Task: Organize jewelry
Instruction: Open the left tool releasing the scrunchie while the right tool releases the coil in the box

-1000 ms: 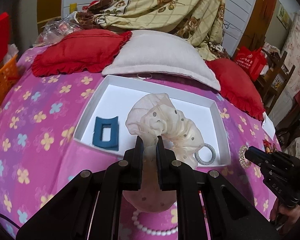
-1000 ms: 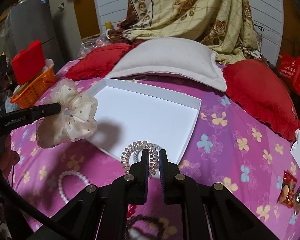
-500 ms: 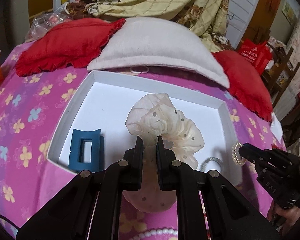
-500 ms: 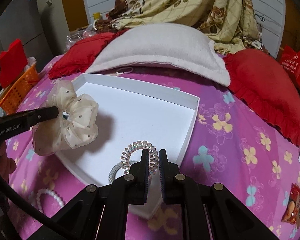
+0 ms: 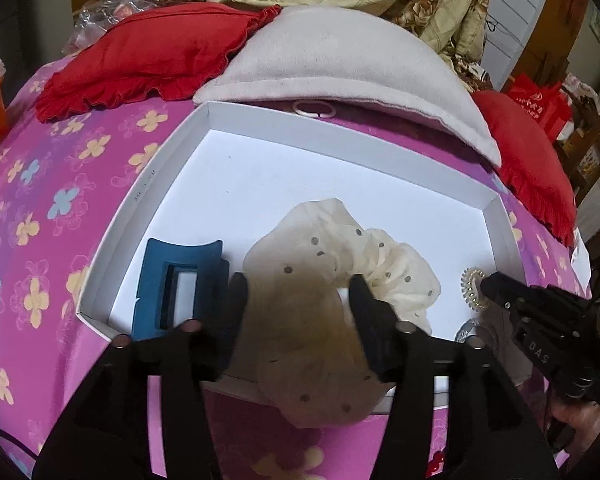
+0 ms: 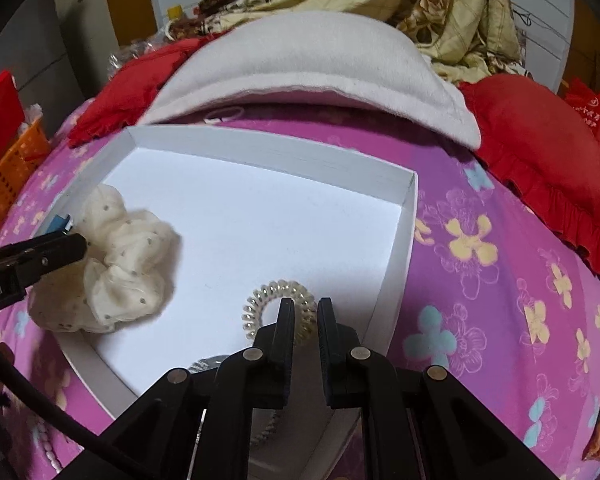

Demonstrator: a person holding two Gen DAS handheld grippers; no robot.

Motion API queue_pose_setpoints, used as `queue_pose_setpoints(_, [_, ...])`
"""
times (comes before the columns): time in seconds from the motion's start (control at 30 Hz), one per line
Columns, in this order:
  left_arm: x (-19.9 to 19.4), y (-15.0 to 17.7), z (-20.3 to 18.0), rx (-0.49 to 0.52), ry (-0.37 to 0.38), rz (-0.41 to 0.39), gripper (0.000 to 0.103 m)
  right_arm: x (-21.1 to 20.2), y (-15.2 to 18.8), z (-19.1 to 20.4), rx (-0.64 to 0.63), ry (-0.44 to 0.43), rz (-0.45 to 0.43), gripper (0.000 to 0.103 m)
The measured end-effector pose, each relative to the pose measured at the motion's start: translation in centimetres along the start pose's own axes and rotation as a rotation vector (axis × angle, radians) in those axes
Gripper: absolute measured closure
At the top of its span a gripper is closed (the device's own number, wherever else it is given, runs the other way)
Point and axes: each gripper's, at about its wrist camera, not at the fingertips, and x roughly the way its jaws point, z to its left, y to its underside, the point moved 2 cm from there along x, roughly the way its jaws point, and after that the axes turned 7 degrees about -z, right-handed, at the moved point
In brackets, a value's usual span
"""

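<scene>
We hold the left tool (image 5: 298,296) low over the near edge of the white tray (image 5: 172,152) on the bed, and its jaws are opening: the cream dotted scrunchie (image 5: 340,248) lies between the fingers, no longer pinched as it was a second ago. Its long axis runs from the near rim up and to the right across the tray floor in the left wrist view; the near lobe hangs over the rim, the far, ruffled end points toward the right wall. Just to its left the blue hair claw (image 5: 176,280) lies flat, its long side running away from us.

Our right tool (image 6: 302,312) has its jaws opening a little too, with the clear spiral hair tie (image 6: 278,310) between them, lying on the tray floor near the right corner; we cannot tell whether the pads press it. Earlier that coil was carried above the near rim.

Both tools have come down since then, and the tray fills more of each view.
</scene>
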Motion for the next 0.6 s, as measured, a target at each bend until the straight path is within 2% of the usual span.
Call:
queue_pose_setpoints(0.07, [-0.4,0.0,0.2,-0.01,0.012,-0.009,0.037,-0.6,0.0,-0.1,0.007,0.005,-0.003,0.077])
queue_pose_setpoints(0.3, [-2.7,0.6,-0.4,0.039,-0.007,-0.055,0.034,-3.8,0.7,0.6,0.023,-0.029,-0.03,0.071])
queue_pose_setpoints(0.43, [-4.2,1.3,-1.1,0.073,-0.025,-0.085,0.034,-5.8,1.3,1.4,0.026,-0.042,-0.052,0.061])
queue_pose_setpoints(0.6, [-6.5,2.5,-1.8,0.104,-0.05,-0.12,0.034,-8.7,2.5,2.4,0.042,-0.048,-0.07,0.061])
